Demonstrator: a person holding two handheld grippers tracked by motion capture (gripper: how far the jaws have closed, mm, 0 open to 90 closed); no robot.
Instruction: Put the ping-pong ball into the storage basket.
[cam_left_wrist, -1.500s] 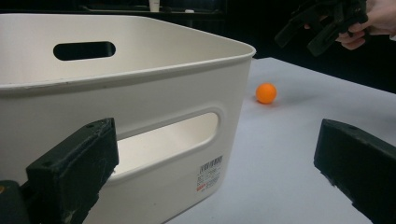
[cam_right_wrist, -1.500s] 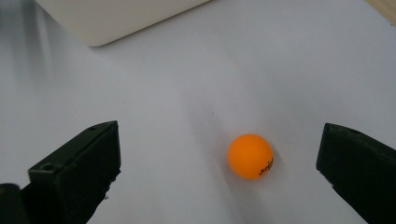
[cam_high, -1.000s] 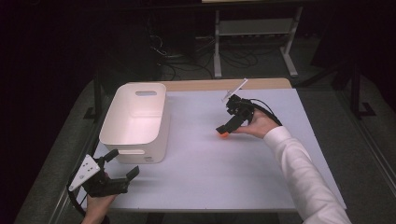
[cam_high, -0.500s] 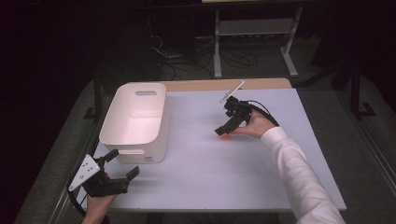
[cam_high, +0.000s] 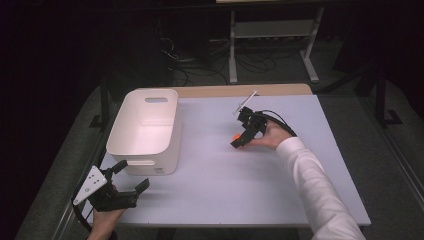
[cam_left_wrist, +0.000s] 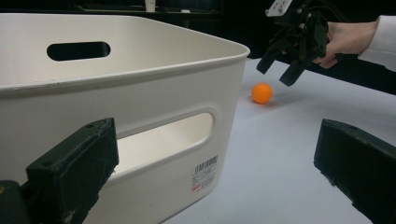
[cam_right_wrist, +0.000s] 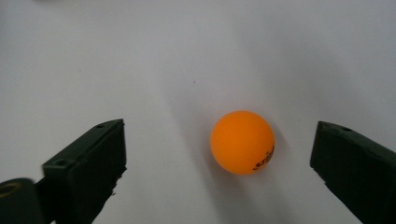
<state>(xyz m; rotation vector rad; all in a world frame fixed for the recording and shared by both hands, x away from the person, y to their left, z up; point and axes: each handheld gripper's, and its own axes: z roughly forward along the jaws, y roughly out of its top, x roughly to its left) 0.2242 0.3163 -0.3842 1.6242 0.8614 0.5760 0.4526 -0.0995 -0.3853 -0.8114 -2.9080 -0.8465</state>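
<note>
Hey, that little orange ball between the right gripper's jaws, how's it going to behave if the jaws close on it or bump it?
The orange ball is round and sits free on the smooth white table, so a nudge would likely send it rolling. It looks like a table tennis ball, probably very light. Its smooth curved shell may squirt out unless the open right gripper closes centred on it.

The bin (cam_high: 145, 127) stands on the left part of the table (cam_high: 240, 190). The ball (cam_high: 236, 136) lies on the table to the bin's right, well apart from it. The right gripper (cam_high: 239, 139) hangs just above the ball, jaws spread to either side of it. The left gripper (cam_high: 131, 177) sits at the table's near left corner, before the bin, jaws apart.
</note>
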